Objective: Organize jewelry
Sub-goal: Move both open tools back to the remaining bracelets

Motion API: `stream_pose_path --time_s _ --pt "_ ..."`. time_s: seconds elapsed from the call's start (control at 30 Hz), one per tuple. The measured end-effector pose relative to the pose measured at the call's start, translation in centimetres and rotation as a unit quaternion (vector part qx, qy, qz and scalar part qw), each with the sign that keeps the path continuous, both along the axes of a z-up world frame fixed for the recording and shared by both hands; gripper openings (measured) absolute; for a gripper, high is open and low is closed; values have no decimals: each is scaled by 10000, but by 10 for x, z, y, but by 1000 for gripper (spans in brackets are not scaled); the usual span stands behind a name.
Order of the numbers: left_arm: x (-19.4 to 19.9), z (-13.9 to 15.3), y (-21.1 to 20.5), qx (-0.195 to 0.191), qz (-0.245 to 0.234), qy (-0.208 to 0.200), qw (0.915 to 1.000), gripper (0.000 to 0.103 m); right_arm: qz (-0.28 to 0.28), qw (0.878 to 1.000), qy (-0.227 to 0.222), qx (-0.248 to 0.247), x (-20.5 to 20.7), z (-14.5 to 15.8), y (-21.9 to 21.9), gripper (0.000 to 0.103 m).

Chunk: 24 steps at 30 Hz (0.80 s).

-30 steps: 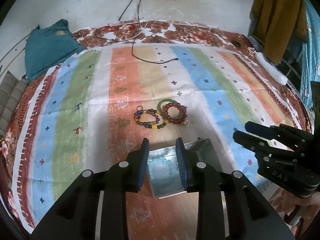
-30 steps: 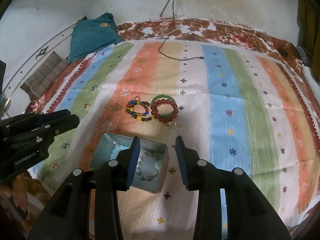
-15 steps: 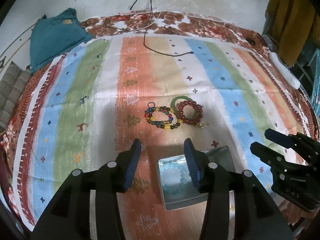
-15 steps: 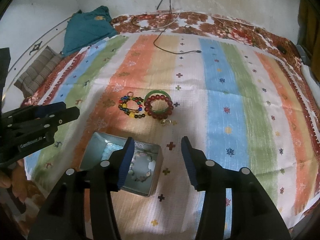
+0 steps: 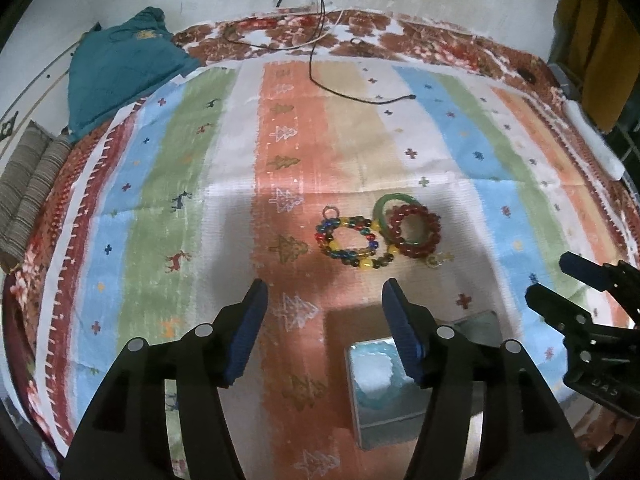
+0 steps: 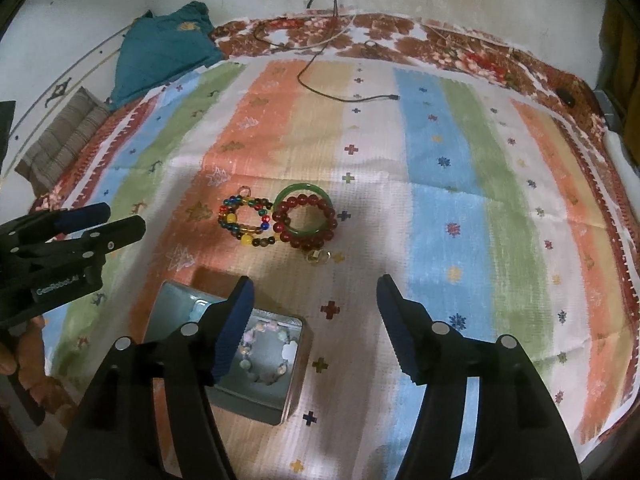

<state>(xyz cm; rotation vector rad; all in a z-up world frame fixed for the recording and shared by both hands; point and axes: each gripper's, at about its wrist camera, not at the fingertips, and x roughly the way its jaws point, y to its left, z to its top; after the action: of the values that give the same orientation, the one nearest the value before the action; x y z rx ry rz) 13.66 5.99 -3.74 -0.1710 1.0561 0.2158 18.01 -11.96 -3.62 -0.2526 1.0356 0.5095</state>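
Note:
On the striped cloth lie a multicoloured bead bracelet [image 5: 352, 242] [image 6: 246, 222], a dark red bead bracelet [image 5: 416, 232] [image 6: 306, 222] resting over a green bangle [image 5: 390, 202] [image 6: 298, 191], and a small ring [image 6: 318, 256]. A grey metal tin [image 6: 294, 384] [image 5: 384, 420] nearer the cameras holds pale bead bracelets. My left gripper [image 5: 324, 300] hovers just short of the bracelets, jaws opening, nothing between them. My right gripper [image 6: 314, 292] hangs beside the tin, jaws opening and empty too.
A black cable [image 5: 352, 94] trails from the wall onto the cloth. A teal garment [image 5: 120, 64] lies at the far left, with a striped cushion [image 5: 28, 184] beside it. Yellow clothing [image 5: 592, 40] hangs at the right.
Both grippers have spread their jaws wider. The left one has shifted off the tin, which now sits to its lower right. The right one has edged forward toward the bracelets.

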Motion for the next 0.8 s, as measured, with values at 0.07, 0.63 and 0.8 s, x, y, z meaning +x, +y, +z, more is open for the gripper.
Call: stream_pose_path --time_s 0.07,0.63,0.8 --pt "6 -3 4 23 34 57 10000 62 -21 10000 -20 -37 4 -2 1 70" --pt "38 -28 17 100 54 475 9988 64 -255 9996 14 -156 40 -16 10 73" --pt "47 -36 18 150 20 594 9981 64 -231 9994 53 -260 48 -24 16 73"
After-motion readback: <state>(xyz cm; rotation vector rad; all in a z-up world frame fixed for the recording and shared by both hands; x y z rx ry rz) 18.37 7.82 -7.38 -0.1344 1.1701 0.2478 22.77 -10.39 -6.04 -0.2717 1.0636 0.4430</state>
